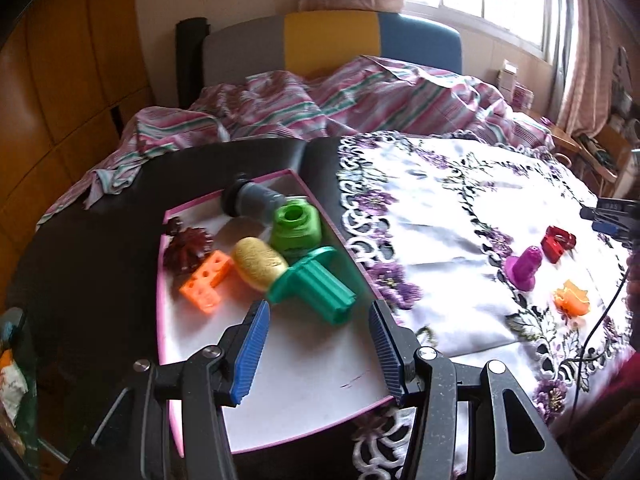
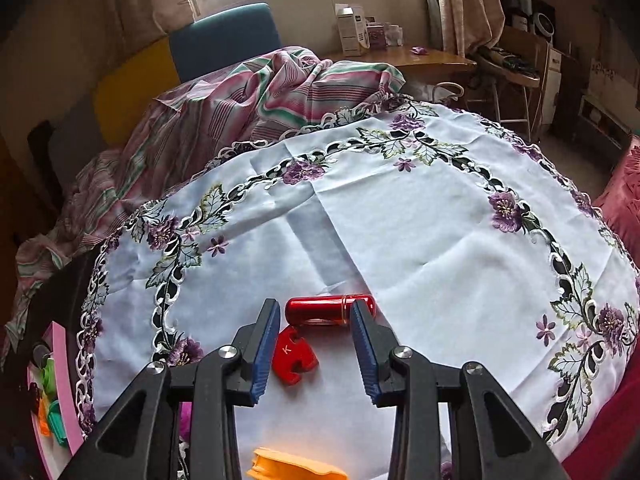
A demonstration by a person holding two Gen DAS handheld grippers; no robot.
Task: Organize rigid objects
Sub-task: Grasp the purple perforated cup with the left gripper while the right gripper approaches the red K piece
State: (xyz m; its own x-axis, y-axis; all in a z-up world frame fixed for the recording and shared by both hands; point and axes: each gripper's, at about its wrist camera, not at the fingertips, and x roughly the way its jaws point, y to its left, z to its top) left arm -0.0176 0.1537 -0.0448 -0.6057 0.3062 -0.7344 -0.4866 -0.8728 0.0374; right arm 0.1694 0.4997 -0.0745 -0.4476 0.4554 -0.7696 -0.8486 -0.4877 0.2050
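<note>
My left gripper (image 1: 318,316) is open and empty above a pink-rimmed white tray (image 1: 304,376). In the tray lie a teal ribbed piece (image 1: 316,284), a gold oval (image 1: 258,264), a green ring block (image 1: 296,226), an orange holed block (image 1: 206,282), a dark red gear (image 1: 186,248) and a grey cylinder (image 1: 252,200). My right gripper (image 2: 314,316) is open over a flat red piece marked K (image 2: 294,356), with a red cylinder (image 2: 330,310) just beyond its tips. An orange piece (image 2: 292,466) lies below it. A purple cone (image 1: 522,268) stands on the cloth.
The tray sits on a dark table (image 1: 100,280) partly covered by a white embroidered cloth (image 2: 400,220). A striped blanket (image 1: 320,96) and headboard lie beyond. A wooden desk (image 2: 420,60) with boxes stands at the back right. A black cable (image 1: 592,340) crosses the cloth's right edge.
</note>
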